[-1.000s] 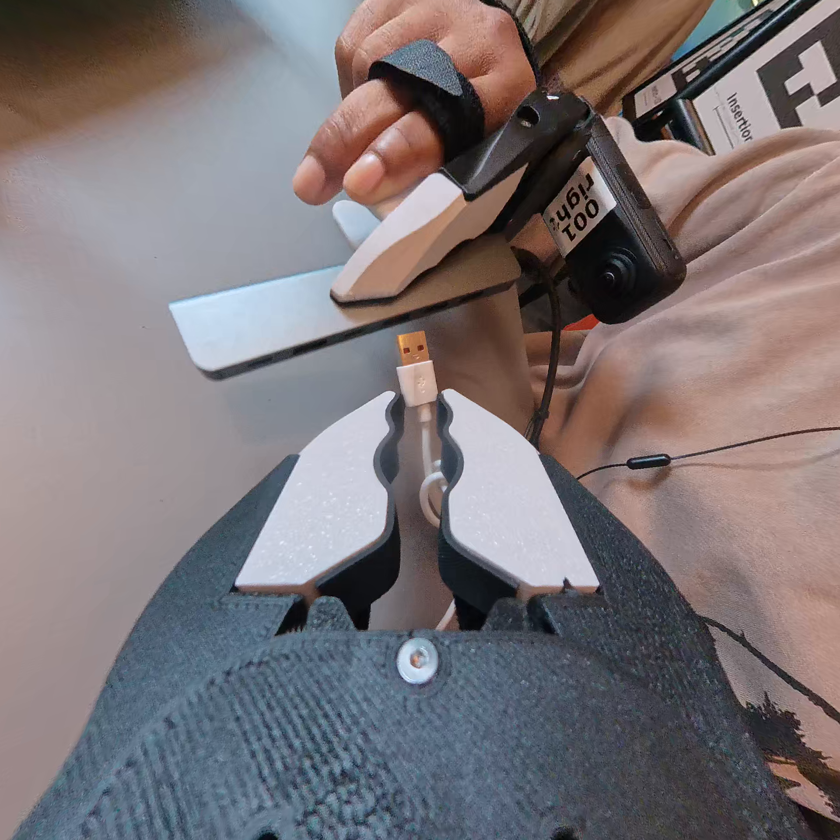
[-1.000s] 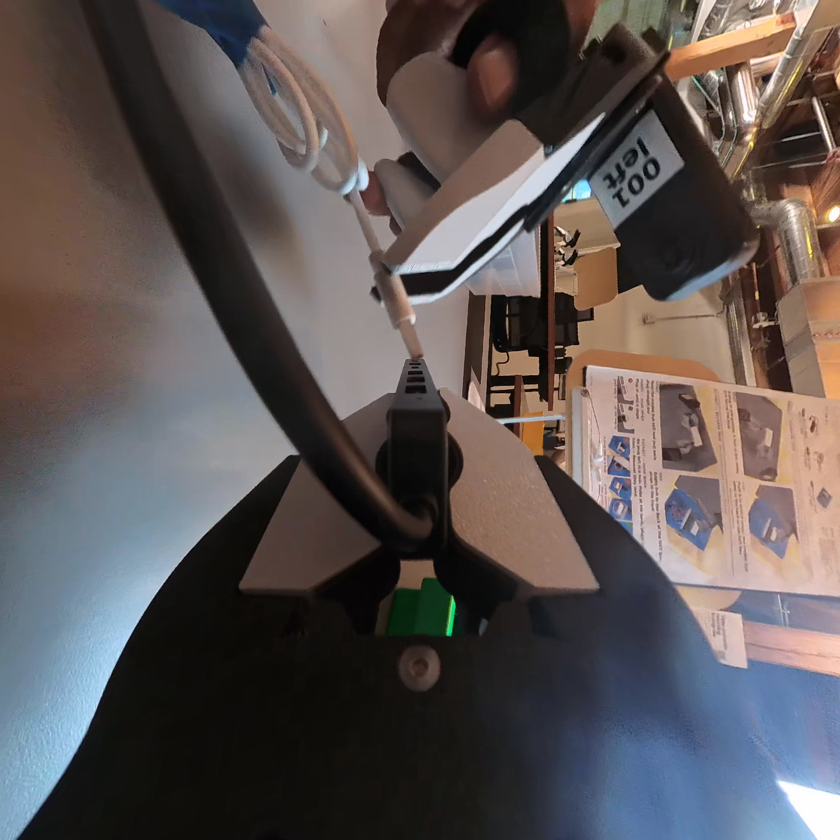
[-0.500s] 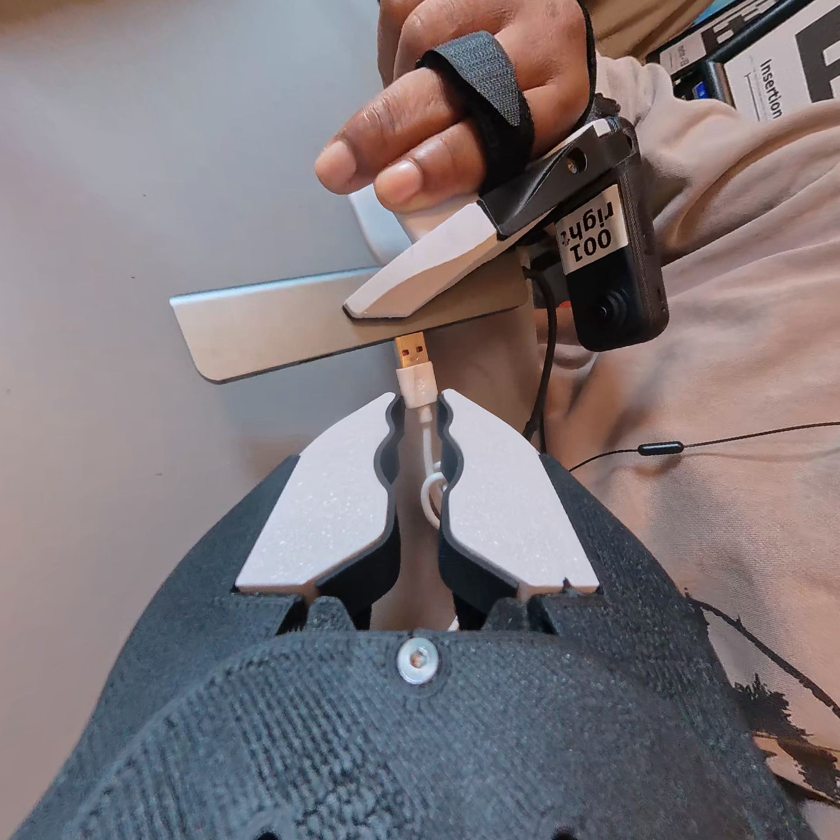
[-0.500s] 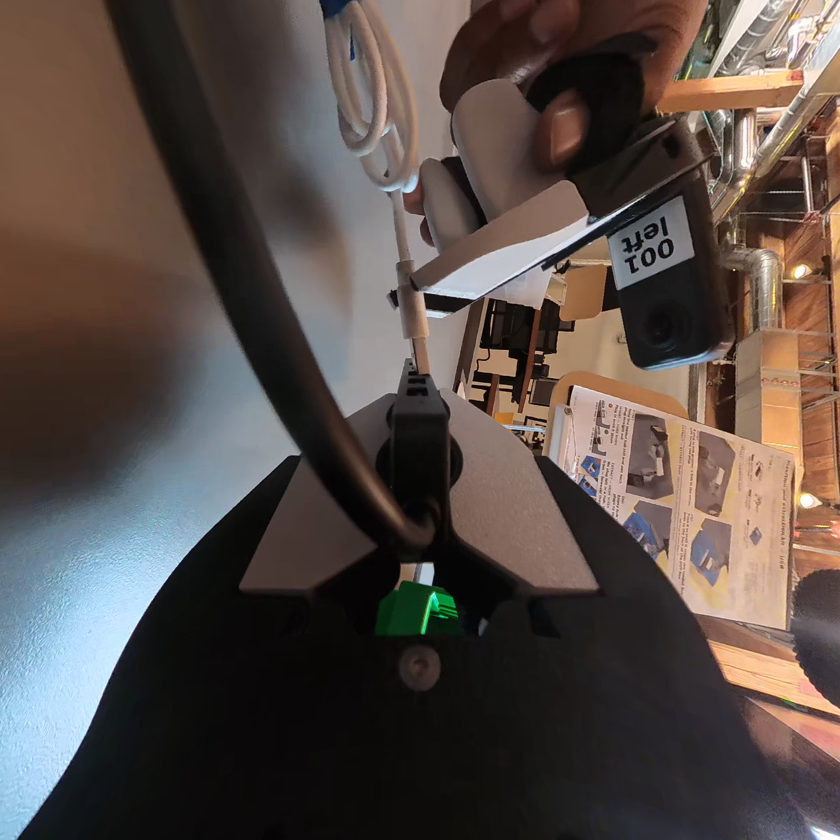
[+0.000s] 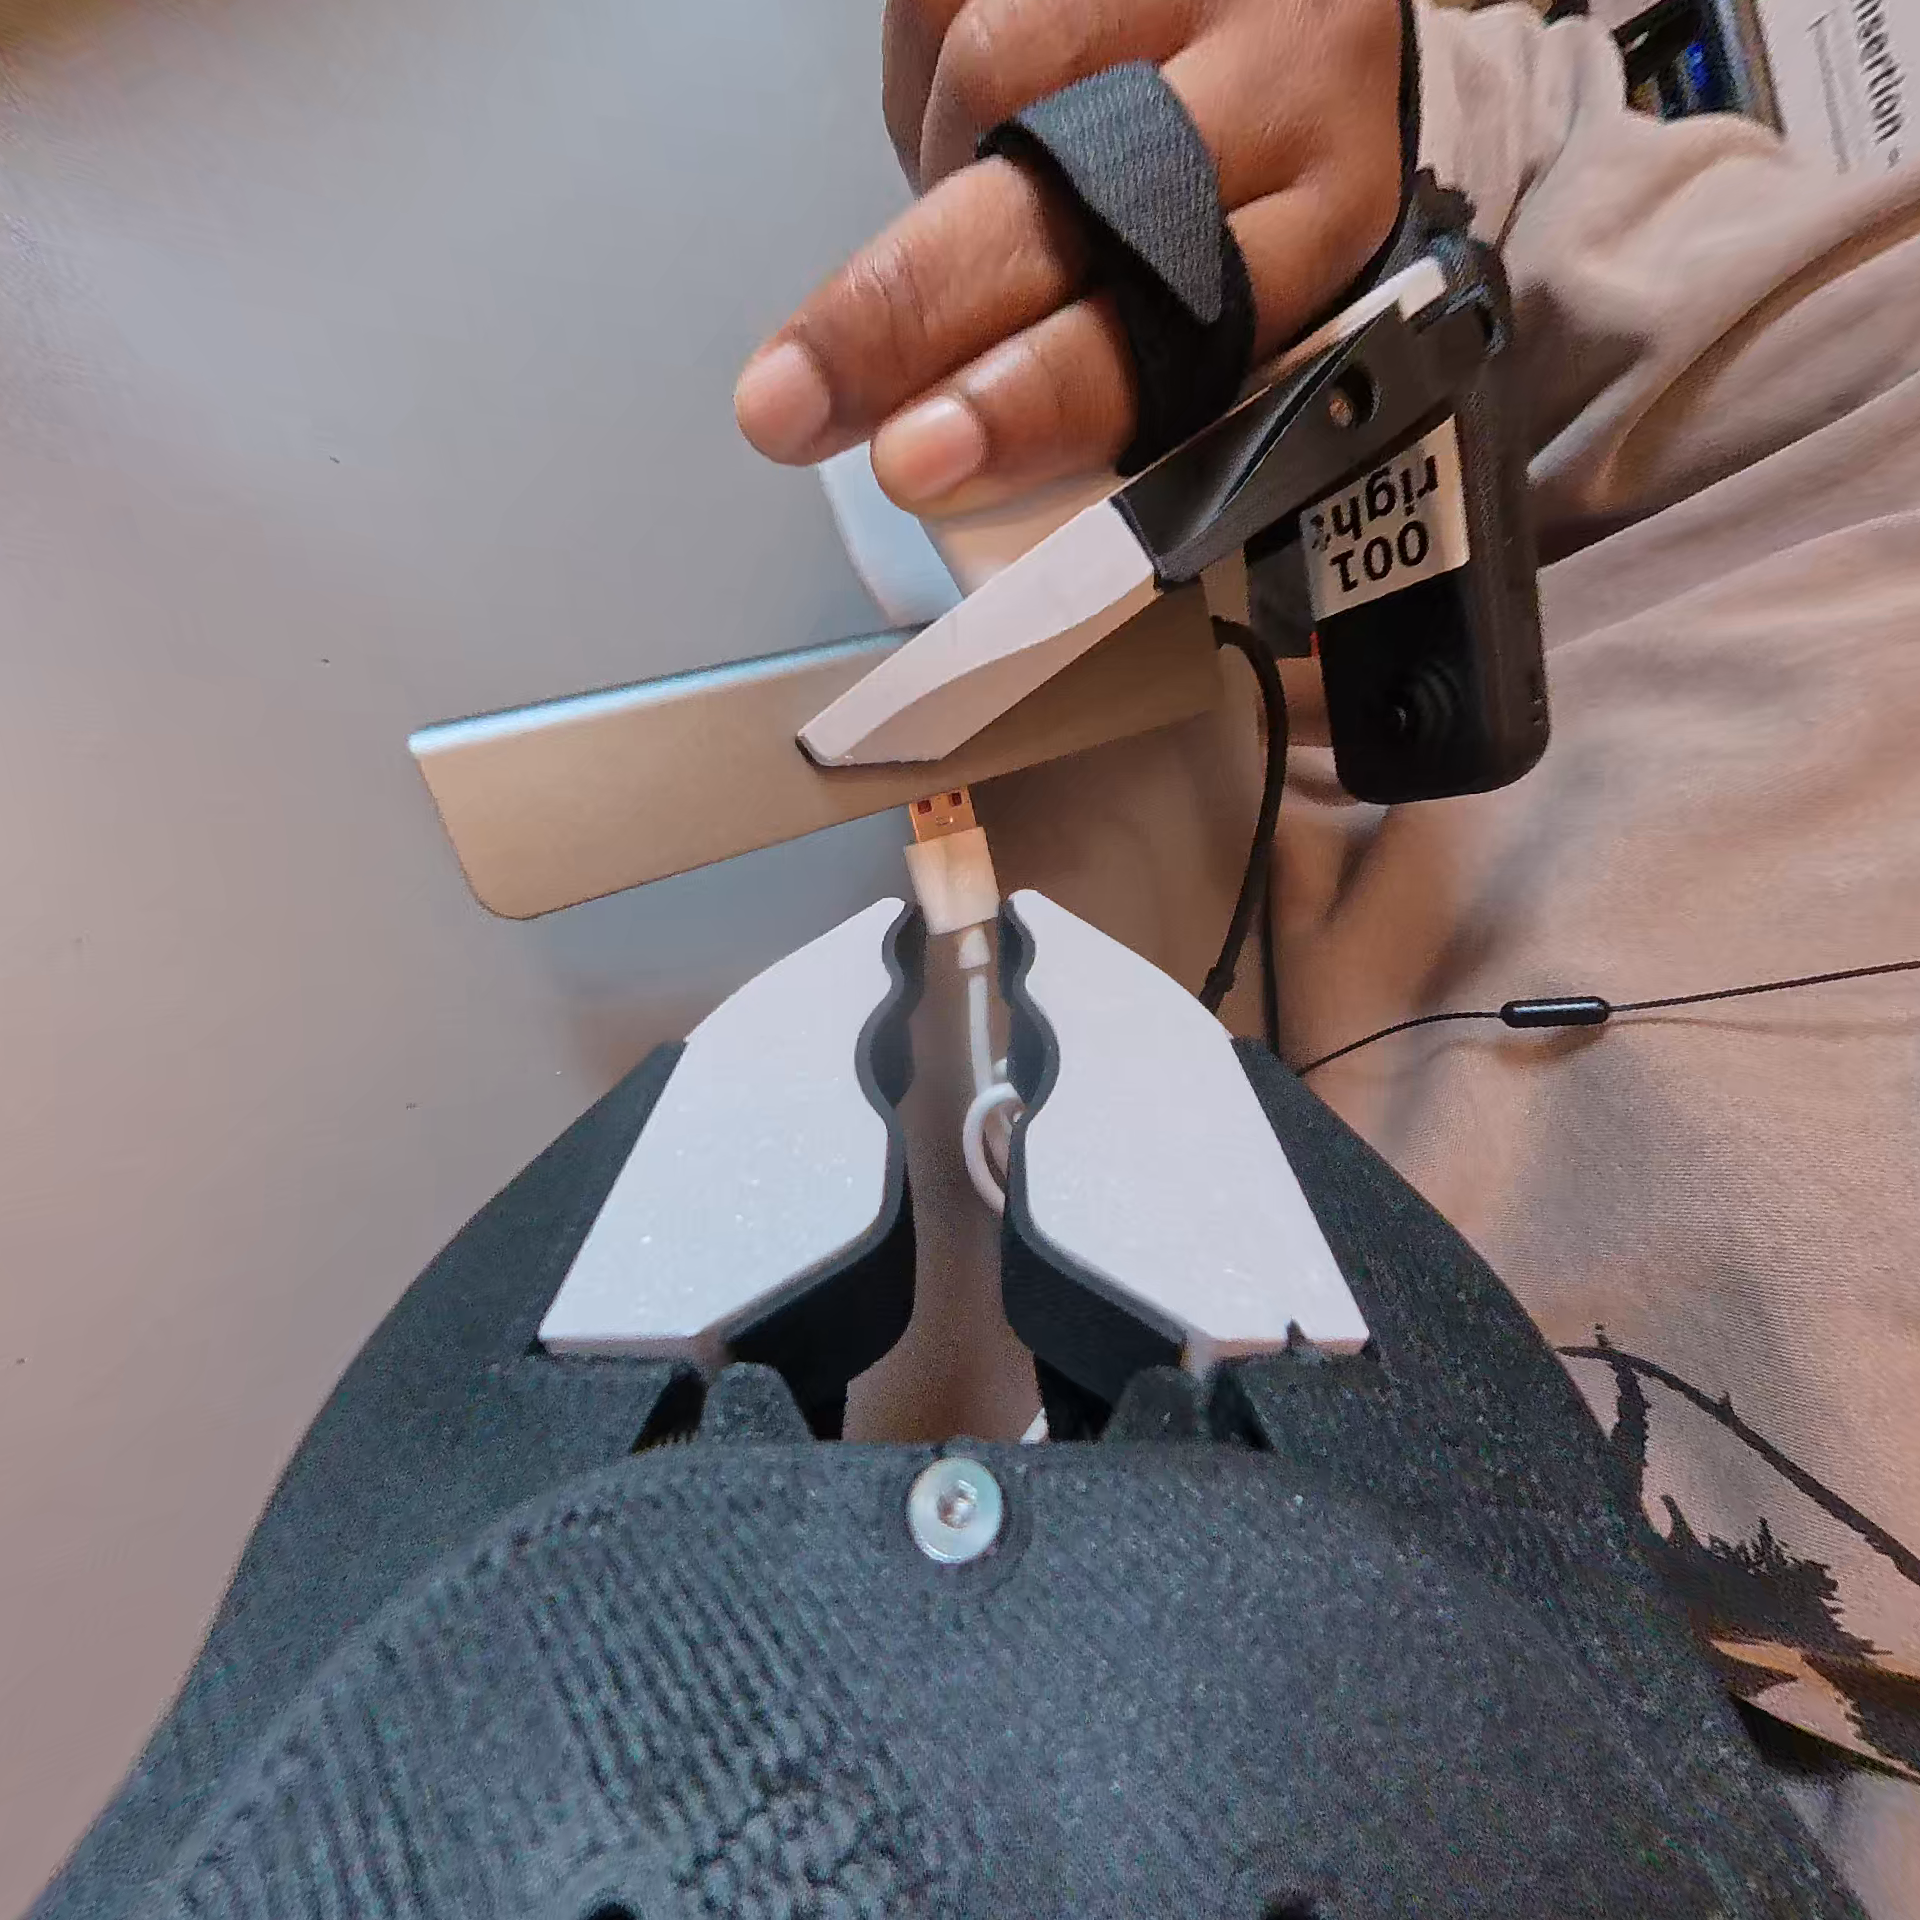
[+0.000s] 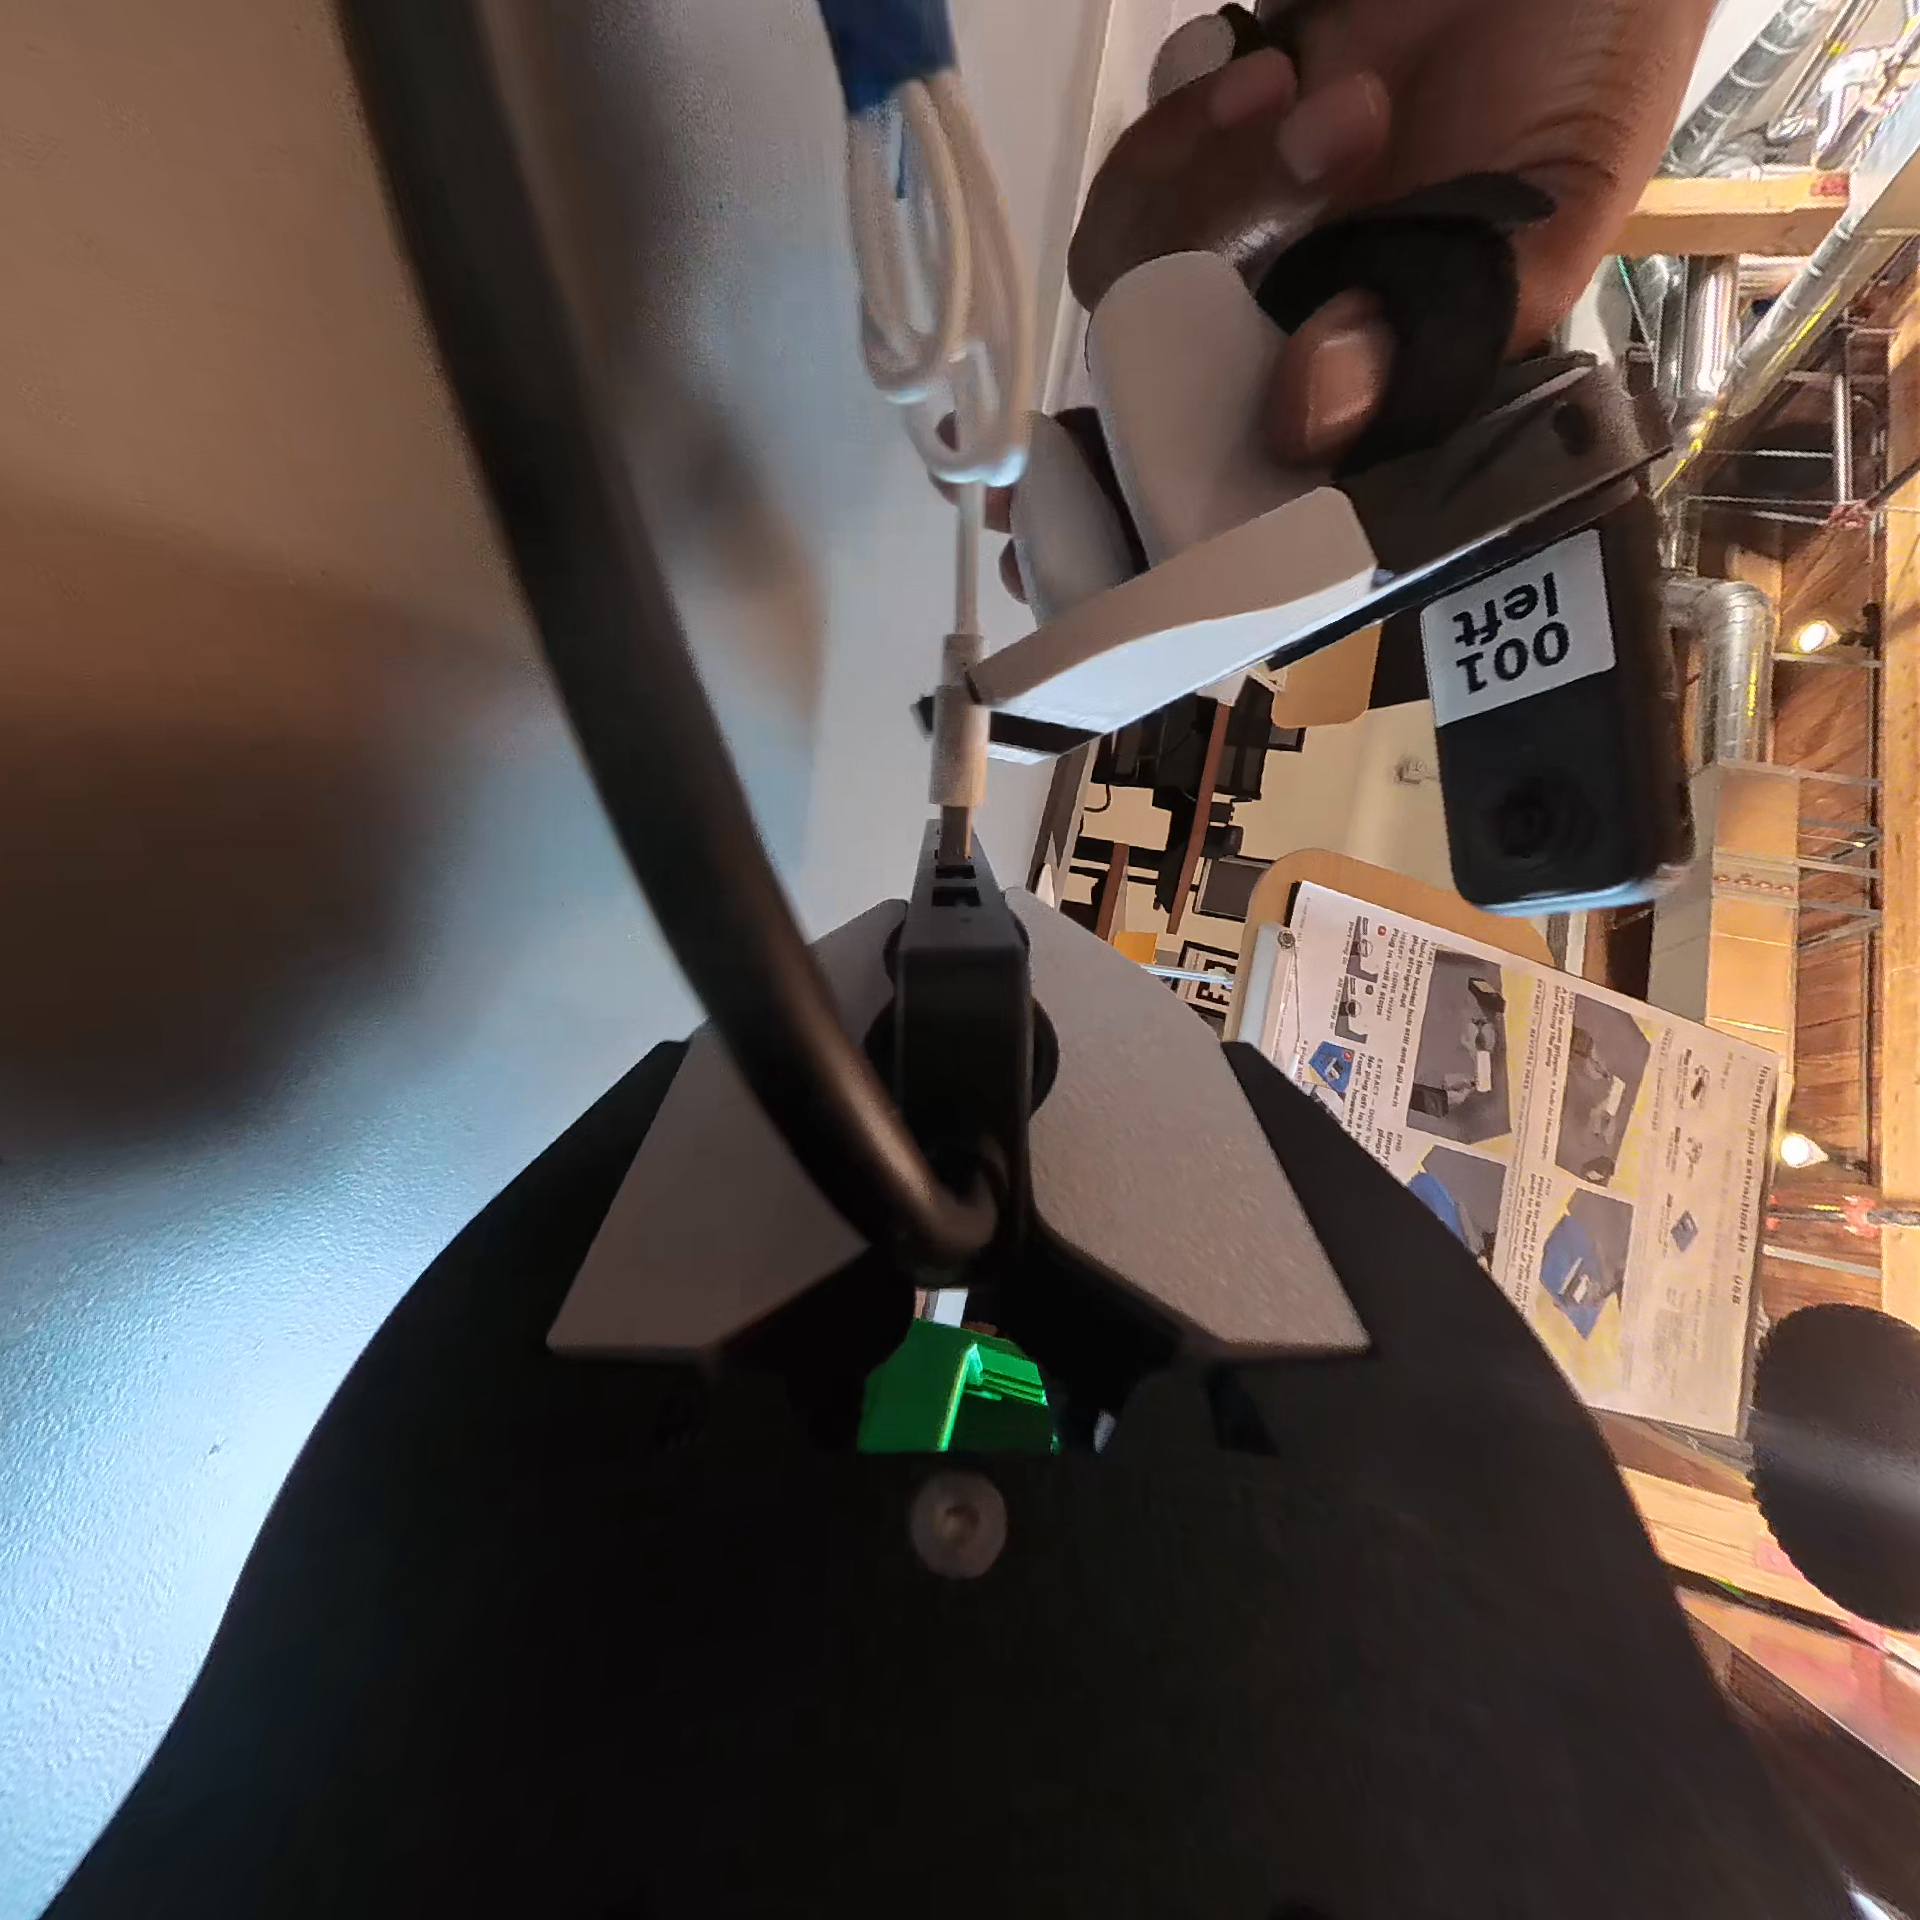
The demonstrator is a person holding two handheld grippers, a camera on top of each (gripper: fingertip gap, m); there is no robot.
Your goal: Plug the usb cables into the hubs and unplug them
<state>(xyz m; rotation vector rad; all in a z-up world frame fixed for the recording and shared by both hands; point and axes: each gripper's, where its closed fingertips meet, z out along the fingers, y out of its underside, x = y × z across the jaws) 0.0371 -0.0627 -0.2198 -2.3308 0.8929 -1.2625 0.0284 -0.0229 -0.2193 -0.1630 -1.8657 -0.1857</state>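
My left gripper (image 5: 956, 920) is shut on the white USB plug (image 5: 954, 878), whose orange-gold metal tip (image 5: 940, 816) points away from me and meets the lower edge of the silver hub (image 5: 644, 800). My right gripper (image 6: 956, 920) is shut on that hub (image 6: 956, 997), seen edge-on and dark. In the right wrist view the plug (image 6: 961, 748) has its tip at a port in the hub's far end. The right gripper (image 5: 831, 746) also shows in the left wrist view, clamping the hub. The left gripper (image 6: 961, 707) also shows in the right wrist view.
The hub's thick black cable (image 6: 623, 623) arcs up to the left. The white cable's coil (image 6: 935, 312) hangs behind with a blue tie (image 6: 894, 94). A grey table (image 5: 312, 416) lies beyond, a person's beige shirt (image 5: 1662, 935) at right. An illustrated sheet (image 6: 1507, 1143) stands at right. My hands' fingertips stand some 4 cm from each other.
The gap between plug and hub has closed: the metal tip now meets the hub's edge. The hub has tilted so its broad face shows in the left wrist view.
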